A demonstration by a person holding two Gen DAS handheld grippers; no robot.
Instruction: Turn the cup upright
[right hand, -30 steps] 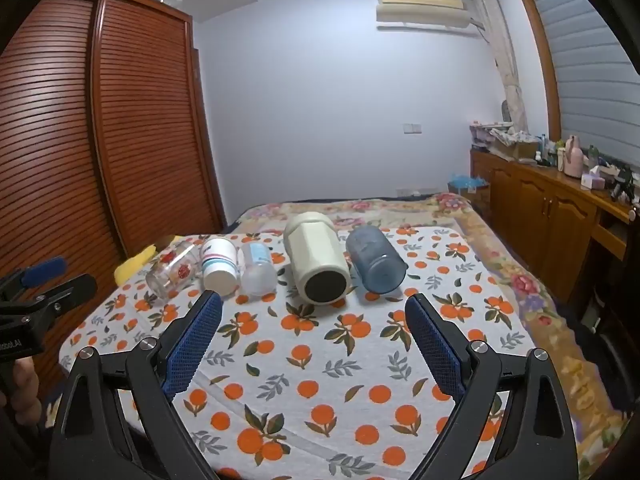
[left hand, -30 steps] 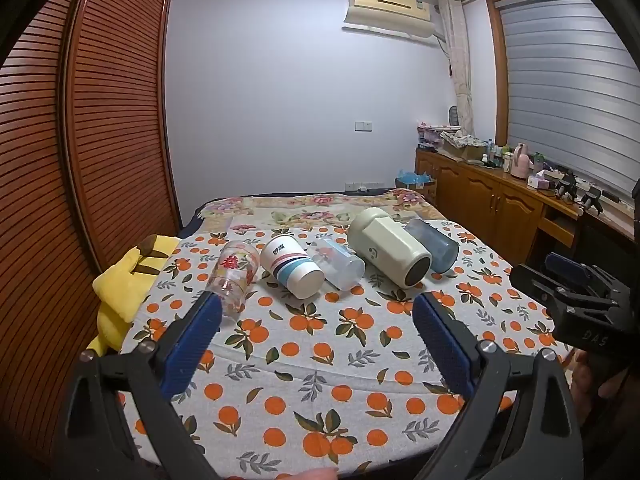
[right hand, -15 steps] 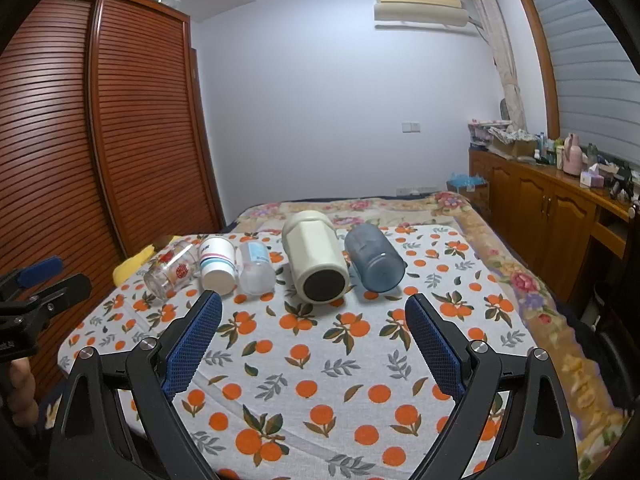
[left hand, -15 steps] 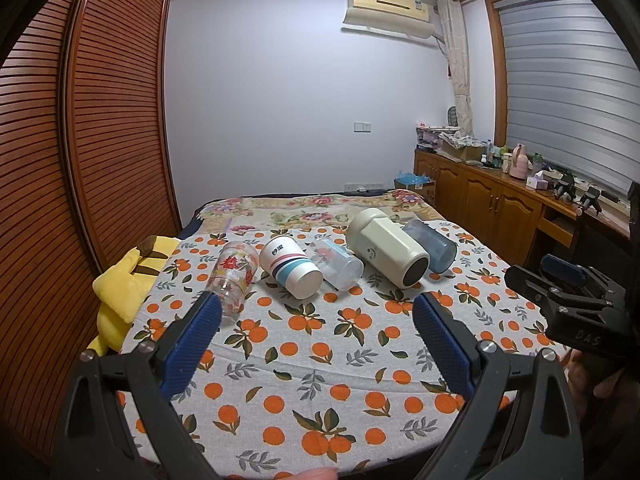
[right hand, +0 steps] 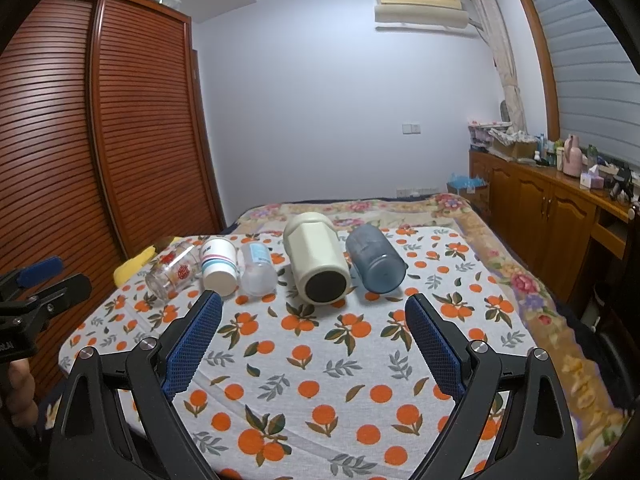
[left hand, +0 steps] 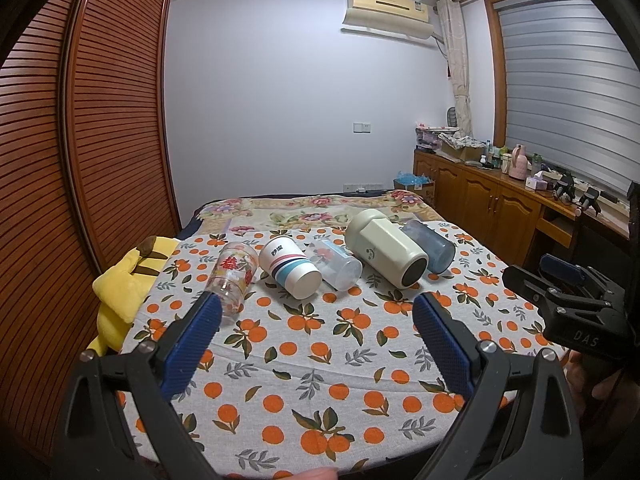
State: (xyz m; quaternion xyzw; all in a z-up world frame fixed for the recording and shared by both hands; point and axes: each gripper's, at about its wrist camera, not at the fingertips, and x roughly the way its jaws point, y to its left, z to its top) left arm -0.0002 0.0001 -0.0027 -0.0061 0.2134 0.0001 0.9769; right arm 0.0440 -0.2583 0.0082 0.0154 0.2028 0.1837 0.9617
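Across the bed's [right hand: 280,360] far half, five cups [right hand: 320,260] lie sideways in a row. Both grippers, left gripper [left hand: 316,336] and right gripper [right hand: 312,336], spread wide, empty, near edge. Pre-grasp; next: approach one cup.

From the left wrist, the blue cup [left hand: 434,248] lies mostly hidden behind the cream flask [left hand: 386,254]. The yellow plush toy [left hand: 124,280] shows only in part there, its lower end lost past the bed's [left hand: 320,360] left edge; from the right wrist only a sliver of it [right hand: 132,266] peeks out behind the glass cup [right hand: 174,270]. The bottles and boxes on the far right counter [right hand: 560,184] are too small to tell apart. The right gripper [left hand: 576,300] is cut off by the frame's right edge.
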